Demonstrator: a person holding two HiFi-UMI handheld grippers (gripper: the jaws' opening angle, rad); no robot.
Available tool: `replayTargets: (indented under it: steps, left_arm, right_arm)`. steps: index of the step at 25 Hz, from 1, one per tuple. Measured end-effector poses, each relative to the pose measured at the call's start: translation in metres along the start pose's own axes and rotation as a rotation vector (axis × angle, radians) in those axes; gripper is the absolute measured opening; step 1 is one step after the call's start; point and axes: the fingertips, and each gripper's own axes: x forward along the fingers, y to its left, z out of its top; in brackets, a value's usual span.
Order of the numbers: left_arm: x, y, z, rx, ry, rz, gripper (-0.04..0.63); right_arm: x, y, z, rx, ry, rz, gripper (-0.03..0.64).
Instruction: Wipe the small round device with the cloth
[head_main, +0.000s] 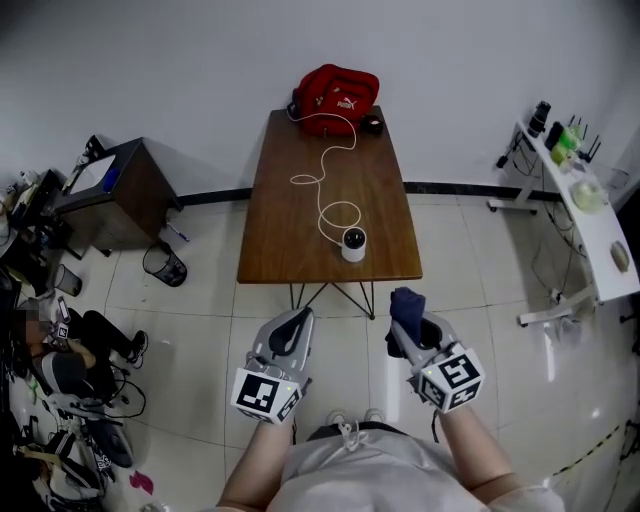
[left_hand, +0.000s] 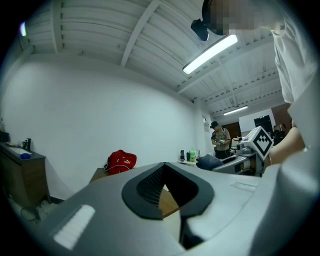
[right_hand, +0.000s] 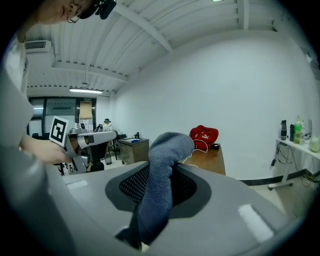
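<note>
A small round white device (head_main: 353, 243) with a dark face stands near the front edge of the brown table (head_main: 300, 250), its white cable (head_main: 325, 185) snaking back across the top. My right gripper (head_main: 407, 318) is shut on a dark blue-grey cloth (head_main: 406, 302) (right_hand: 160, 185), which sticks up from between its jaws. My left gripper (head_main: 296, 325) is shut with nothing in it. Both grippers hang over the tiled floor in front of the table, short of its front edge. The device does not show in the gripper views.
A red bag (head_main: 336, 95) (right_hand: 203, 135) lies at the table's far end against the wall. A dark wooden cabinet (head_main: 120, 195) and a wire bin (head_main: 165, 266) stand left. A white side table (head_main: 590, 215) with bottles stands right. A person sits among clutter at far left (head_main: 70, 345).
</note>
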Motion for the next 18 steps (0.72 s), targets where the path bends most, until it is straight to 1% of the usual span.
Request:
replayTargets:
  steps: [5, 18]
  left_arm:
    - [0.008, -0.005, 0.007, 0.007, -0.010, -0.004, 0.006]
    - [0.028, -0.020, 0.011, -0.010, -0.009, -0.016, 0.006]
  right_arm:
    - [-0.001, -0.001, 0.006, -0.003, -0.015, 0.023, 0.106]
    - [-0.010, -0.020, 0.009, -0.011, 0.007, 0.006, 0.106]
